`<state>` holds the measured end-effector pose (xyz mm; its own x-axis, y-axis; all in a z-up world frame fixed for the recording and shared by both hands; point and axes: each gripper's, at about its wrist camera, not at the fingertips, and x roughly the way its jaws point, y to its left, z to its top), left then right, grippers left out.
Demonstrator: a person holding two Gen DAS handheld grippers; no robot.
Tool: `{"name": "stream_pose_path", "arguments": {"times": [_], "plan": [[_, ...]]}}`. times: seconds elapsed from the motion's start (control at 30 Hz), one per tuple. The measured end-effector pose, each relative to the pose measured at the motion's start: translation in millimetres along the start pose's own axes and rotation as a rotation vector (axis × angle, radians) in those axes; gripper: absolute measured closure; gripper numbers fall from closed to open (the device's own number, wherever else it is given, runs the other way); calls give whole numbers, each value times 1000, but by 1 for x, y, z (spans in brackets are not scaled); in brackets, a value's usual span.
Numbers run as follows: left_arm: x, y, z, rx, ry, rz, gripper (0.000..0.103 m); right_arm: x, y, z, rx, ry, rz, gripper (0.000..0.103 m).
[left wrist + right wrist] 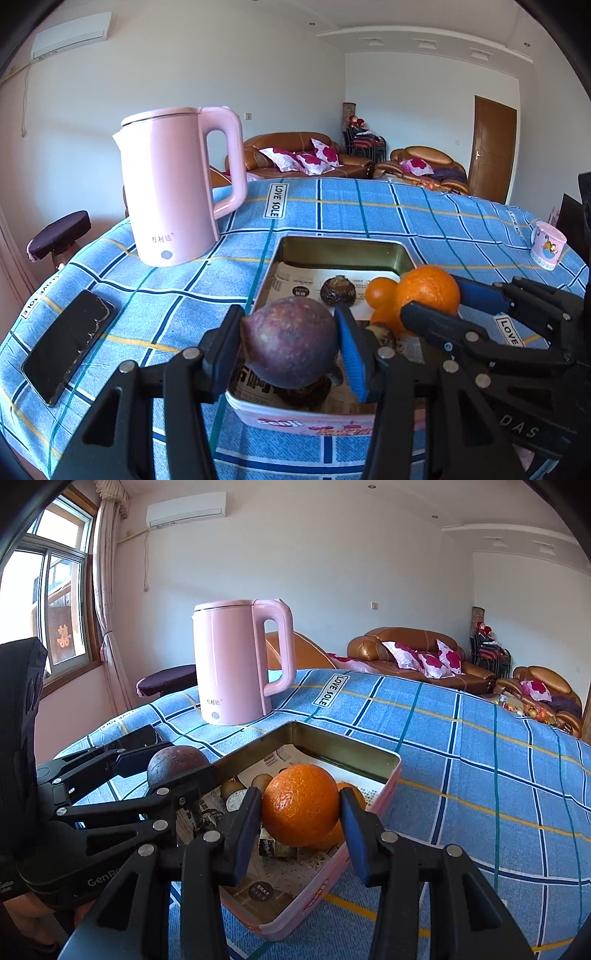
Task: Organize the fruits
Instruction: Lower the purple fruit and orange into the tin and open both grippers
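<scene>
Orange between right gripper pads (touching both)

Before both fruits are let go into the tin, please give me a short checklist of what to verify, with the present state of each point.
1. Left gripper holds the purple fruit between both fingers: ok.
2. Right gripper holds the big orange between both fingers: ok.
3. Both fruits are over the open tin: ok.
4. Free floor in the tin under each fruit: not ok, small oranges and dark fruits lie there.
5. The two grippers are apart: ok, but near.
6. Kettle is clear of the tin: ok.
</scene>
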<state>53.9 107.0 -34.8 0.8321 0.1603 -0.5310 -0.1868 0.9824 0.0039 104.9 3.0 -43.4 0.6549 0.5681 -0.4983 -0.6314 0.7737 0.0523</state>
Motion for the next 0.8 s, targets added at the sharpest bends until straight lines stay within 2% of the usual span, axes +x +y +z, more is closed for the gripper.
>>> {"name": "stream_pose_path", "arguments": {"times": [0.17,0.33,0.47,0.53,0.6,0.8], "plan": [[6,-2,-2,16,29,15,49,7,-4,-4,20,41,25,57],[1,0,-1,9,13,39,36,8,-7,-4,31,41,18,55],[-6,3,-1,-6,-10,42,25,1,-10,-4,44,25,8,48],[-12,6,-1,-18,-34,41,15,-3,-11,-4,51,16,0,44],[-20,9,0,-33,-62,52,10,-9,-13,-5,52,4,-19,40],[-44,15,6,-72,-139,53,10,-33,-16,0,55,-58,-75,36]]}}
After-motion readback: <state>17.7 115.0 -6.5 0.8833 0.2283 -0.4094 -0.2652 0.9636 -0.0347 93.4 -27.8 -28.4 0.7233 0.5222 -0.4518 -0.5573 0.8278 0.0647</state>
